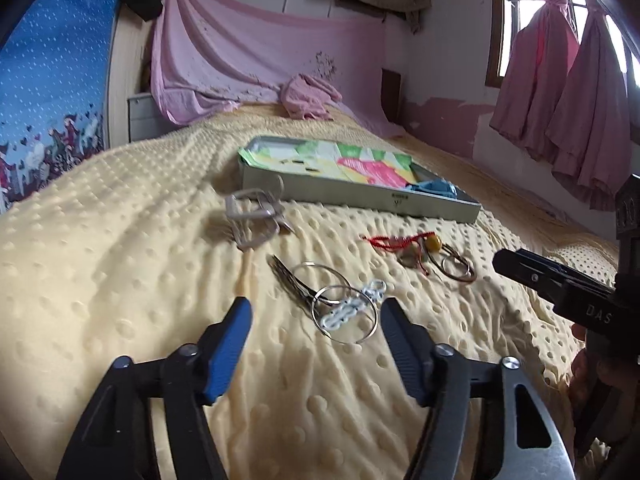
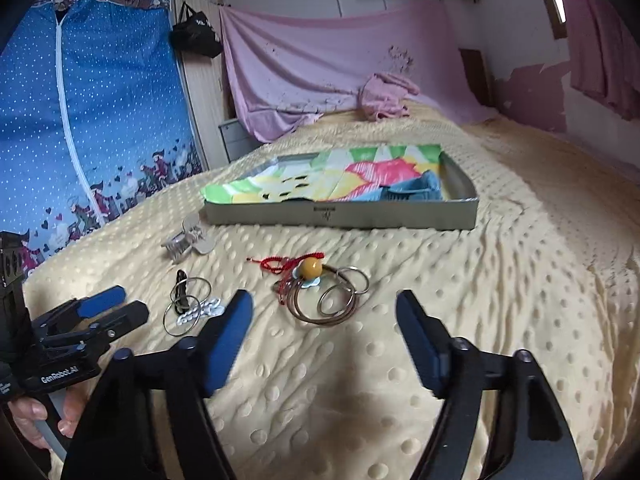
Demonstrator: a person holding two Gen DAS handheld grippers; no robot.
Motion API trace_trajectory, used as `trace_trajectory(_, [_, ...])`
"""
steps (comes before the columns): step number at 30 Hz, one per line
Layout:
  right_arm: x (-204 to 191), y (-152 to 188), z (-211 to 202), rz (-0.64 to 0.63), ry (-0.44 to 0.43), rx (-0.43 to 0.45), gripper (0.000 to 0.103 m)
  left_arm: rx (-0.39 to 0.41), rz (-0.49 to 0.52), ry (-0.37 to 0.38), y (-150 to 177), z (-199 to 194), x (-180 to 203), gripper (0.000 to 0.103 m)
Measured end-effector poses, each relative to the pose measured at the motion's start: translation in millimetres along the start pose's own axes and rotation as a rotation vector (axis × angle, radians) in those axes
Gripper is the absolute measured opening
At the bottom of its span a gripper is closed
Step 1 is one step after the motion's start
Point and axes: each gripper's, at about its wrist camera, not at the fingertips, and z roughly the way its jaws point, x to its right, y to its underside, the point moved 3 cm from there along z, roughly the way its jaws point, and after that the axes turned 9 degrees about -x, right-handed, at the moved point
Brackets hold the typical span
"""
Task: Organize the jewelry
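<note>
A shallow grey box (image 1: 360, 196) (image 2: 340, 216) lined with bright paper lies on the yellow bedspread and holds a blue item (image 2: 420, 190). Nearer lie silver hoops with a white chain (image 1: 344, 308) (image 2: 188, 308), a red cord with an amber bead and brown rings (image 1: 432, 252) (image 2: 320, 288), and a beige hair claw (image 1: 256, 216) (image 2: 188, 240). My left gripper (image 1: 316, 312) (image 2: 116, 308) is open, its fingers either side of the silver hoops. My right gripper (image 2: 324, 312) is open just short of the brown rings; in the left wrist view only its fingers (image 1: 532, 276) show, side-on.
A pink crumpled cloth (image 1: 308, 96) lies at the head of the bed. A blue dotted fabric wardrobe (image 2: 80, 120) stands to the left. Pink curtains (image 1: 560, 100) hang at the right window. The bedspread's scalloped edge (image 1: 540, 352) falls away at the right.
</note>
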Motion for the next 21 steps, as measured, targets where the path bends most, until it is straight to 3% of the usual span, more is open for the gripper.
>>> trace_trajectory(4, [-1,-3,12,0.000,0.004,-0.017,0.047,-0.033,-0.016,0.036,0,10,0,0.043])
trace_trajectory(7, [1,-7,21,0.011,0.008,-0.034,0.043,-0.070,-0.054,0.047,-1,21,-4,0.031])
trace_trajectory(12, [4,-12,38,0.025,0.006,-0.067,0.035,-0.095,-0.126,0.079,-1,31,-14,0.021])
trace_trajectory(14, [4,-14,43,0.022,0.005,-0.073,0.035,-0.094,-0.132,0.094,-2,33,-15,0.011])
trace_trajectory(21, [5,-23,59,0.027,0.018,-0.079,0.020,-0.089,-0.145,0.127,-3,37,-16,0.005])
